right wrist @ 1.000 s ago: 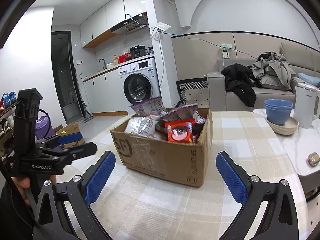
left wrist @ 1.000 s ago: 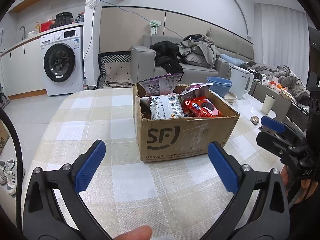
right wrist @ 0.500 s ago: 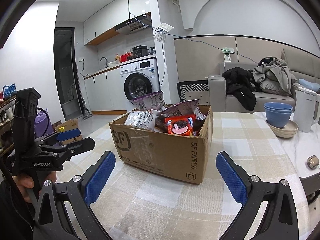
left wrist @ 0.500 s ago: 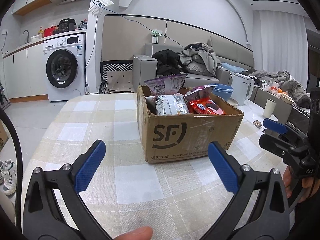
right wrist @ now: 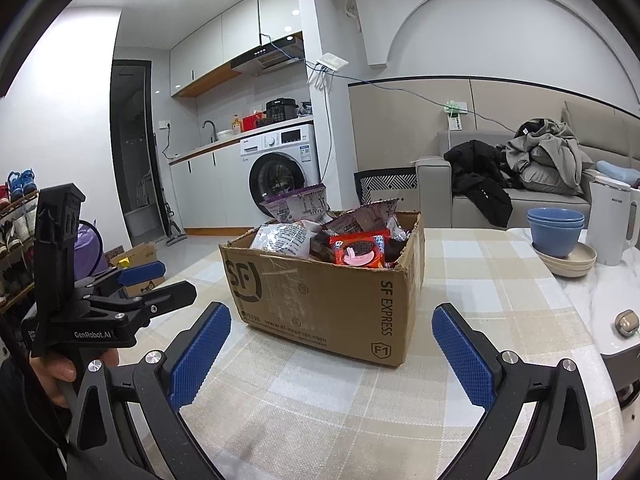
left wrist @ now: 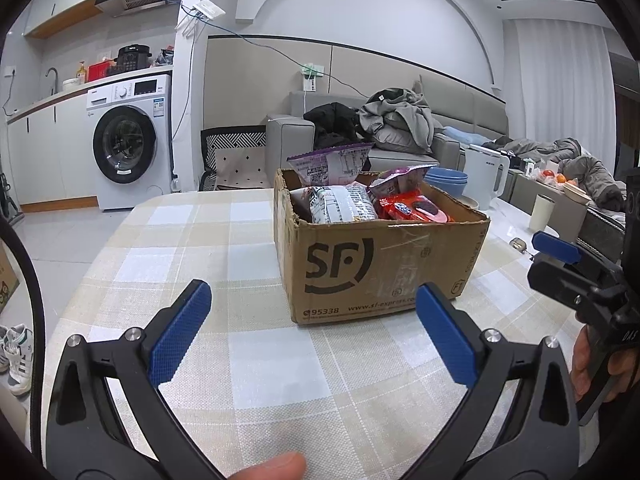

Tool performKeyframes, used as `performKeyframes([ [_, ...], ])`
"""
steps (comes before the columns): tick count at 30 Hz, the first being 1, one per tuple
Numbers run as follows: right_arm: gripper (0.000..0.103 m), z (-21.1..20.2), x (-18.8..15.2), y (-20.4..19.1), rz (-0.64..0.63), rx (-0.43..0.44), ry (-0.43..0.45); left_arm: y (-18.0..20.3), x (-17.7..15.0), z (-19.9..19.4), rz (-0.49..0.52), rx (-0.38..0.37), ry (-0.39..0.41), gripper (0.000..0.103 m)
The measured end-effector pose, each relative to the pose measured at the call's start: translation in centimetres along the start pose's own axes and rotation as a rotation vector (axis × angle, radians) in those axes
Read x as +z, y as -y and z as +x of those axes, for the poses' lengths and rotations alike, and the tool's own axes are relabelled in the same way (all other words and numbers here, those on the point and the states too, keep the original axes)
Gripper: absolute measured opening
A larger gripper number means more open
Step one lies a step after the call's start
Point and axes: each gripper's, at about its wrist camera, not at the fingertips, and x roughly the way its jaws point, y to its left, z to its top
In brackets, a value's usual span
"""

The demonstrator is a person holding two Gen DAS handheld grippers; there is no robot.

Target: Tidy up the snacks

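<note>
You hold both grippers over a checked tablecloth, each facing a cardboard box that stands near the middle of the table. The left gripper is spread wide and grips nothing; the right gripper is likewise spread and bare.

Every snack in view sits inside the box, and none lies loose on the cloth. That fits either a box waiting to be sorted out or one already packed, and the pictures do not settle which.

The box is open-topped, its near rim torn and dented, with a courier logo printed on the side. Inside, a purple packet stands tallest at the back corner. A white printed bag leans at the front, and a red biscuit packet lies flat beside it. Another purple packet tilts behind the red one. The packets are heaped rather than lined up, and what lies beneath them is hidden.
</note>
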Motion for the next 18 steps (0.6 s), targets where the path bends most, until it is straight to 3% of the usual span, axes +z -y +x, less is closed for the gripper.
performKeyframes([
  [18, 0.103, -0.3, -0.1, -1.0, -0.041, -0.013, 0.024, -0.2, -1.1, -1.1, -0.001, 0.030, 0.017, 0.102],
])
